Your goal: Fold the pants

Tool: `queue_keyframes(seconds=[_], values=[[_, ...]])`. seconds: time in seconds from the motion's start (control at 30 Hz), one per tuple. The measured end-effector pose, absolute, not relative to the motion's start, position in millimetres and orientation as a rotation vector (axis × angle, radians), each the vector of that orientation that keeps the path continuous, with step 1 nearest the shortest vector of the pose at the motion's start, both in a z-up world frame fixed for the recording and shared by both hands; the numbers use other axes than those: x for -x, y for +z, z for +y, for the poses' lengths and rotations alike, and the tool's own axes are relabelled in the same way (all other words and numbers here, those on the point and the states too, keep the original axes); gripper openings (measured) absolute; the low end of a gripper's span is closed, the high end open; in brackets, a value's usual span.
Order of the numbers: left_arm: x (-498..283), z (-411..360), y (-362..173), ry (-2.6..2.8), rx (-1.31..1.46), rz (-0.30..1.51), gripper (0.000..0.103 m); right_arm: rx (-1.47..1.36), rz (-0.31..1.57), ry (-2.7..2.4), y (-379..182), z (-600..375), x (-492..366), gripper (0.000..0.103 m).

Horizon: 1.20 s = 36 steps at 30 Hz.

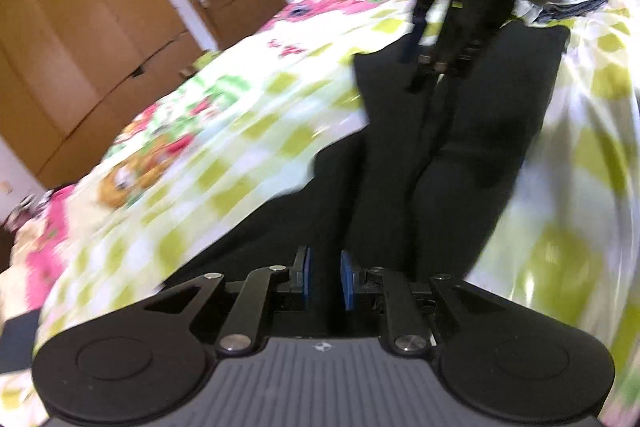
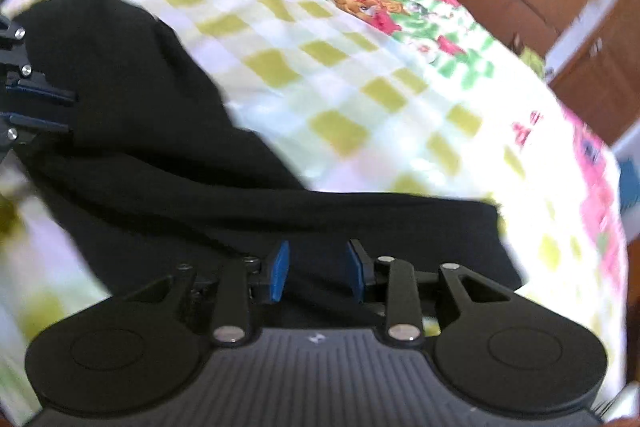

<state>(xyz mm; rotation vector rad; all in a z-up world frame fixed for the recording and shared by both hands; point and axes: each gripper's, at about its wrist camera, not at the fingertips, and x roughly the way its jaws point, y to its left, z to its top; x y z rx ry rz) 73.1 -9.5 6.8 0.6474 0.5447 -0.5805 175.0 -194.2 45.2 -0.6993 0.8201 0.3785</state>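
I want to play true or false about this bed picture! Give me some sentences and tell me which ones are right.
1. The pants are black. True.
2. The pants lie on a bare wooden floor. False: they lie on a bedspread with green checks.
3. There are brown cartoon animals printed on the bedspread. True.
4. The pads on the right gripper are red. False: they are blue.
5. Wooden wardrobe doors stand beside the bed. True.
6. The left gripper is over a white towel. False: black pants are under it.
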Motion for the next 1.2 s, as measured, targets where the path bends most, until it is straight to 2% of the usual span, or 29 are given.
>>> queue_keyframes(seconds=[0.17, 0.27, 0.5, 0.8, 0.9, 0.93, 0.97, 1.2], values=[[-111.4, -53.5, -6.3, -0.636, -0.584, 0.608, 0.034, 0.89, 0.778, 0.472, 39.5, -226.0, -216.6, 0.033], [-119.4, -73.1, -15.0, -0.636, -0.586, 0.628, 0.034, 0.999, 0.756, 0.545, 28.6, -237.7, -240.3, 0.037], [-123.9, -79.2, -18.5, -0.653, -0.567, 0.659, 0.034, 1.312, 0.813, 0.742, -16.7, -231.6, -282.2, 0.039], [-123.3, -80.2, -21.0, -0.671, -0.545, 0.67, 0.033, 1.512, 0.848, 0.882, -30.4, -216.8, -288.5, 0.04], [-122.7, -79.9, -21.2, -0.669, -0.54, 0.666, 0.033, 1.512, 0.925, 0.865, -37.5, -219.1, -297.3, 0.03], [-122.7, -79.0, -21.1, -0.667, -0.534, 0.664, 0.033, 1.487, 0.956, 0.832, -38.4, -219.9, -299.3, 0.012], [-122.5, -78.1, -21.1, -0.663, -0.528, 0.664, 0.033, 1.461, 0.977, 0.793, -37.2, -221.3, -299.8, 0.004], [-113.0, -82.8, -15.5, -0.625, -0.549, 0.636, 0.033, 1.23, 0.931, 0.596, 31.7, -255.3, -249.4, 0.003]])
